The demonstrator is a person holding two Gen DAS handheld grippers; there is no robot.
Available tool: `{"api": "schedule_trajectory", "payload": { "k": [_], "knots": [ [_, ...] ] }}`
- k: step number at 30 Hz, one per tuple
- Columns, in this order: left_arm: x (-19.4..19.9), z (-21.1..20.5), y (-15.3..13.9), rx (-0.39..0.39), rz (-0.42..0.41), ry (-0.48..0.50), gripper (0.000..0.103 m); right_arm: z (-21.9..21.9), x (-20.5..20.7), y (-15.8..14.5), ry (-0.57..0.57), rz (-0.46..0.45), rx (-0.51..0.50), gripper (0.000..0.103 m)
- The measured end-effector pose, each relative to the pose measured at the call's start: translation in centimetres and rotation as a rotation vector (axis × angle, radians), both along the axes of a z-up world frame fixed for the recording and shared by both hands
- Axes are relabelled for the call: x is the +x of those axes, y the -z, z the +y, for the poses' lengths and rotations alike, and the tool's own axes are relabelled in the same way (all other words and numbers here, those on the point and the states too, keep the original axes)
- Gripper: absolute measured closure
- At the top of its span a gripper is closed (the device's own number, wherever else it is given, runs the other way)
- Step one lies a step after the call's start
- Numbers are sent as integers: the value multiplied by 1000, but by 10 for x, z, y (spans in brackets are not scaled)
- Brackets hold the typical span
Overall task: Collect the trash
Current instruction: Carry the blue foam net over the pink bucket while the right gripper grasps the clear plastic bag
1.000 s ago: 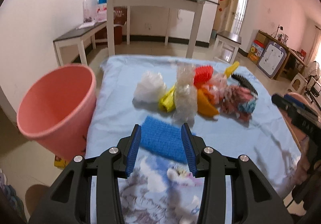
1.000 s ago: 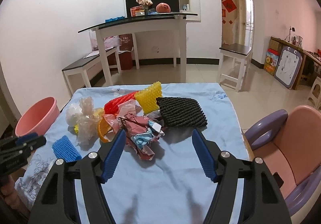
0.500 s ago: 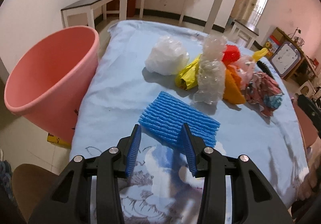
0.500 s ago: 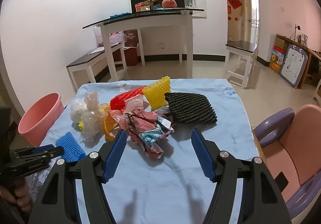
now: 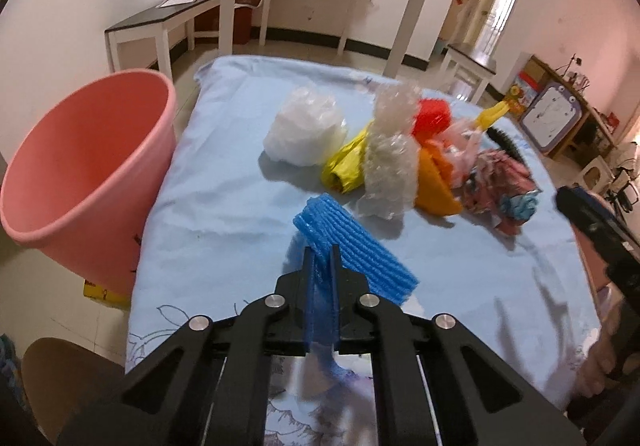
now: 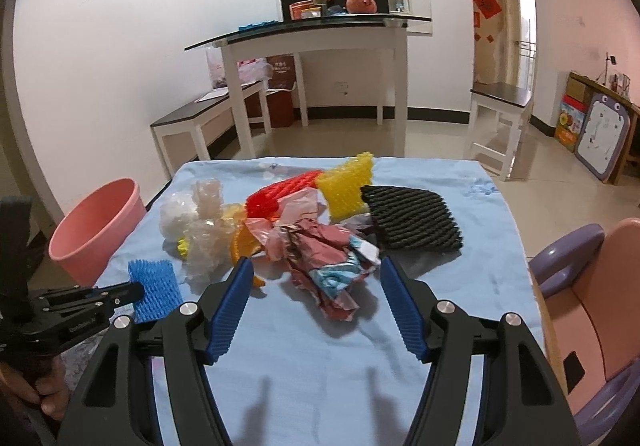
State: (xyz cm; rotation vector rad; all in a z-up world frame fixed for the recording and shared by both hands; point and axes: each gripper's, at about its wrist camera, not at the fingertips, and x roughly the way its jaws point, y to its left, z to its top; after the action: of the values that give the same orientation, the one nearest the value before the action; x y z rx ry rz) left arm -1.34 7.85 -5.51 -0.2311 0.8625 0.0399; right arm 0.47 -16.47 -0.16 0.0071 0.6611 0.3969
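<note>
My left gripper (image 5: 321, 252) is shut on the near edge of a blue foam net (image 5: 352, 246), which is lifted a little off the blue tablecloth (image 5: 224, 182); the net also shows in the right wrist view (image 6: 154, 288). A pink bin (image 5: 84, 170) stands off the table's left edge. A pile of trash lies in the middle: a white bag (image 5: 304, 130), yellow wrapper (image 5: 346, 162), bubble wrap (image 5: 390, 174) and crumpled pink paper (image 6: 324, 258). My right gripper (image 6: 316, 306) is open and empty, just short of the crumpled paper.
A black foam net (image 6: 412, 222), yellow net (image 6: 348, 190) and red net (image 6: 276, 194) lie at the back of the pile. A pink and purple chair (image 6: 592, 294) stands right of the table. White tables (image 6: 312, 42) stand behind.
My left gripper has closed on the blue foam net and raised its near edge. My right gripper has moved slightly forward toward the crumpled paper, still open.
</note>
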Motion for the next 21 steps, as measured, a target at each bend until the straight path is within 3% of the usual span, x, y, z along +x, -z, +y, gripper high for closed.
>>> {"api": "schedule_trajectory", "payload": {
  "k": [13, 18, 21],
  "knots": [
    [-22, 35, -51, -13, -142, -21, 96, 71, 28, 6, -179, 173, 100, 60],
    [-25, 53, -59, -39, -164, -32, 97, 102, 40, 19, -190, 217, 55, 62],
    [-24, 60, -62, -41, -174, -40, 96, 110, 47, 28, -183, 250, 27, 68]
  ]
}}
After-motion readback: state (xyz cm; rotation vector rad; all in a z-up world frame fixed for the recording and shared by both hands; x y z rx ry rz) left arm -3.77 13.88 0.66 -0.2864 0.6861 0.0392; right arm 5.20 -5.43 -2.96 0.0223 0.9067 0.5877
